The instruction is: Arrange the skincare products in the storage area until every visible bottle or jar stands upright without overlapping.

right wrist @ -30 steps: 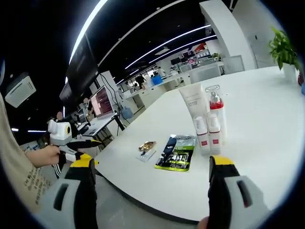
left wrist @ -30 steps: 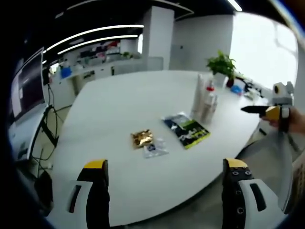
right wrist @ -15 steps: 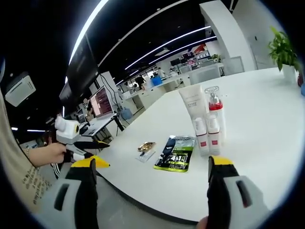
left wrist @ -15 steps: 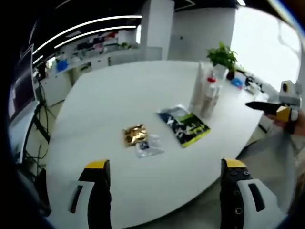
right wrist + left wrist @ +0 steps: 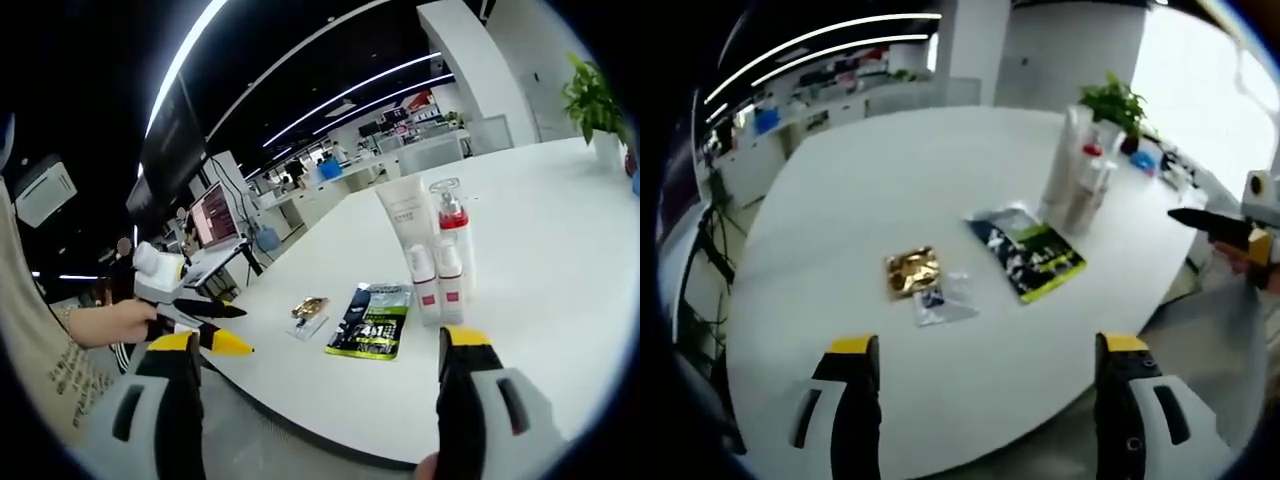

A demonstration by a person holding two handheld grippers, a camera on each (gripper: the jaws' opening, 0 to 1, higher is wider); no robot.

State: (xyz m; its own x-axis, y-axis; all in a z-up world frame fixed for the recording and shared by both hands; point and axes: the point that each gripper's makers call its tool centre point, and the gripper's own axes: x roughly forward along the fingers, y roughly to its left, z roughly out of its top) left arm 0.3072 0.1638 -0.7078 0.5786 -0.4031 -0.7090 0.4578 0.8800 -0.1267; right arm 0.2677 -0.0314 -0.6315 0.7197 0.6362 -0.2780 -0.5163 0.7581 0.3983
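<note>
On the large white rounded table (image 5: pixel 890 200) a cluster of skincare products stands upright together: in the right gripper view, a tall white squeeze tube (image 5: pixel 404 222) with its cap down, a clear pump bottle with a red collar (image 5: pixel 455 235) just beside it, and two small white bottles with red labels (image 5: pixel 437 283) in front, the four packed close so that they overlap in both views. In the left gripper view the same cluster (image 5: pixel 1080 180) sits toward the far side of the table, near a green potted plant (image 5: pixel 1114 103). Lying flat near the cluster is a dark sachet with green and white print (image 5: pixel 1028 257), and a little apart from it a crinkled gold foil packet (image 5: pixel 911 273) touching a small clear plastic packet (image 5: pixel 940 302).

The left gripper (image 5: pixel 985 350) hangs above the near edge of the table, its yellow-tipped black jaws spread wide with nothing between them; in the right gripper view it is held in a person's hand (image 5: pixel 115 322) at the left, off the table edge. The right gripper (image 5: pixel 315 345) is likewise spread wide and empty, well short of the bottles; in the left gripper view it appears at the far right (image 5: pixel 1230 228)
</note>
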